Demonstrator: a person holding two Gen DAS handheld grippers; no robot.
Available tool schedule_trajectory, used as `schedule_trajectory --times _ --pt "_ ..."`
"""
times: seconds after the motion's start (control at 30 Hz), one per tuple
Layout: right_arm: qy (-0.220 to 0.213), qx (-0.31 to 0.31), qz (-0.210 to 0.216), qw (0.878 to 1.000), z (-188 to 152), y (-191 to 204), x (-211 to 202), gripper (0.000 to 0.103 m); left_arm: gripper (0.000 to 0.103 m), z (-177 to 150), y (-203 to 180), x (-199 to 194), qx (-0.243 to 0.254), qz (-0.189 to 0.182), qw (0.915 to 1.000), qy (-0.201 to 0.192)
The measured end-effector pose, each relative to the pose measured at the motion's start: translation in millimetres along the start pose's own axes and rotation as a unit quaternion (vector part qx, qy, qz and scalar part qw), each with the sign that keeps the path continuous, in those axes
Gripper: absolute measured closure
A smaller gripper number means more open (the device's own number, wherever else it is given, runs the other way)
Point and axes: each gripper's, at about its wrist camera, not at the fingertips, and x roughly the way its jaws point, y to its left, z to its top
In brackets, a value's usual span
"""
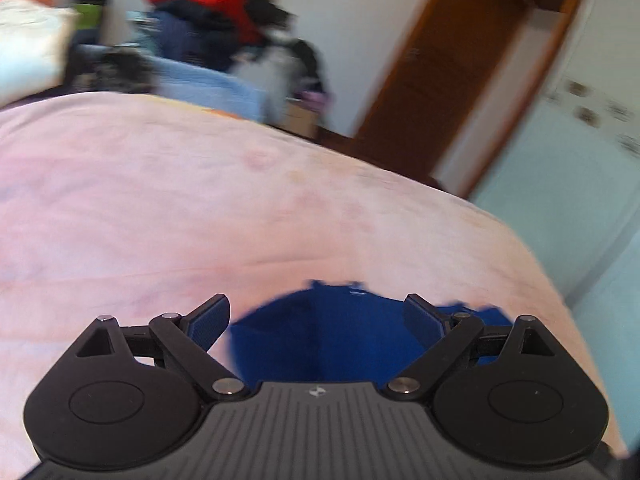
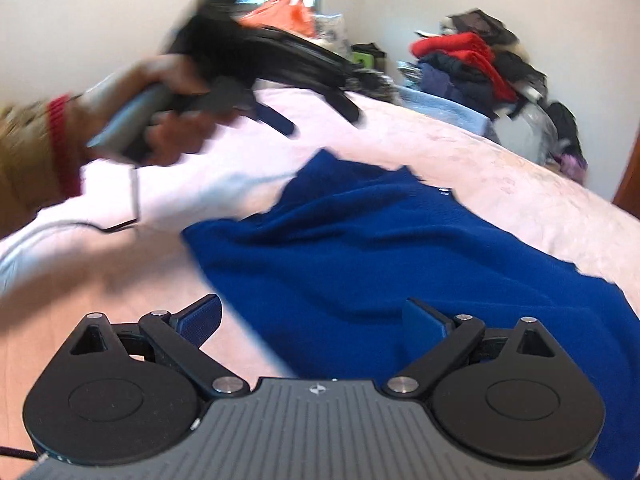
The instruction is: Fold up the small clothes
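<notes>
Garment status: the blue garment (image 2: 400,248) lies spread and rumpled on the pink bed cover (image 2: 520,168), with no clean fold line visible in either view. Its far edge is uneven and a small white label (image 2: 443,191) shows near that edge. The right gripper (image 2: 312,316) hovers at the near edge of the cloth with its fingers apart and nothing between them; one blue pad (image 2: 420,320) sits over the fabric, the other over bare cover. The left gripper (image 1: 316,320) is likewise spread wide and holds nothing, with only the far end of the blue garment (image 1: 340,332) visible between its fingers. In the right wrist view this left unit appears raised above the bed, gripped by a hand (image 2: 172,120), and strongly motion-blurred. Judged from this layout, the task is at an early stage: the garment is laid out but not flattened, and no fold appears to have been made. Remaining work appears to be smoothing, grasping an edge or corners, and folding. A clothes pile (image 2: 480,64) sits beyond the bed.
</notes>
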Motion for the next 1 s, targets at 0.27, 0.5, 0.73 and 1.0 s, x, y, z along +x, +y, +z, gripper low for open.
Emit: schedule_trajectory --times 0.27,0.5,0.73,1.0 --pt "-0.007 0.076 0.014 0.997 -18 -17 1 0.004 0.019 13 0 77 -0.022 -0.052 0.9917 0.116" --pt "-0.009 0.066 0.02 0.998 -19 -17 7 0.003 0.057 4 2 104 -0.03 -0.055 0.9854 0.158" --pt "-0.004 0.063 0.02 0.998 -23 -16 12 0.0 0.063 7 13 102 -0.035 -0.024 0.9898 0.136" --pt "-0.001 0.059 0.016 0.998 -25 -14 18 0.0 0.085 -1 12 108 -0.035 -0.036 0.9859 0.16"
